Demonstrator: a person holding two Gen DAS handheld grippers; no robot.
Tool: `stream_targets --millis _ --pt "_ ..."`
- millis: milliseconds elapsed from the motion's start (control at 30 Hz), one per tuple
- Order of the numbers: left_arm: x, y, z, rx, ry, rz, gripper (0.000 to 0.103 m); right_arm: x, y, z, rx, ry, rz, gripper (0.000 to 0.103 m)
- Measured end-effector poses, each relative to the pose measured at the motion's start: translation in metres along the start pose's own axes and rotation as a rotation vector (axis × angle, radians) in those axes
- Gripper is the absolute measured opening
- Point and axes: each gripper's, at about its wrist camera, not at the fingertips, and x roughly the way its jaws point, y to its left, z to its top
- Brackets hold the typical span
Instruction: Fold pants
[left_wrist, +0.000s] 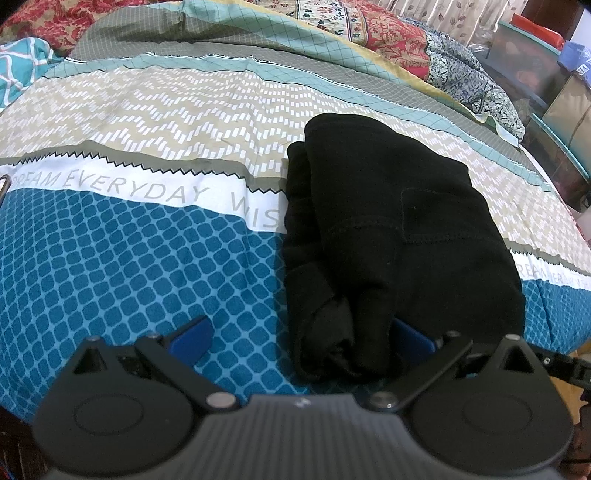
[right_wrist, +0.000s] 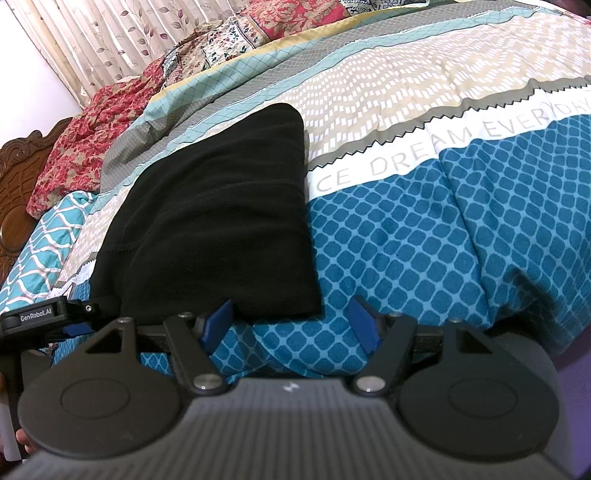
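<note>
Both wrist views look down closely, sharing the black pants (left_wrist: 399, 229).

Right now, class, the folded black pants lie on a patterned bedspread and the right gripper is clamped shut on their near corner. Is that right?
Not quite. The right gripper is open and holds nothing, as the right wrist view shows. The folded black pants do lie on the patterned bedspread.

A patterned bedspread (right_wrist: 424, 229) covers the bed, leaf-print curtains (right_wrist: 110, 40) and carved headboard (right_wrist: 22, 155) behind.

left tool (left_wrist: 301, 338): black, blue pads | right tool (right_wrist: 291, 319): same, ribbed grey body
</note>
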Motion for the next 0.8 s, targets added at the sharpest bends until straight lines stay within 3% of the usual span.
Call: stream_targets --millis 800 --pt "-0.0011 -0.0056 0.0016 0.007 0.011 0.027 0.103 -0.0024 -0.0056 0.0017 -0.001 0.0 0.029 0.075"
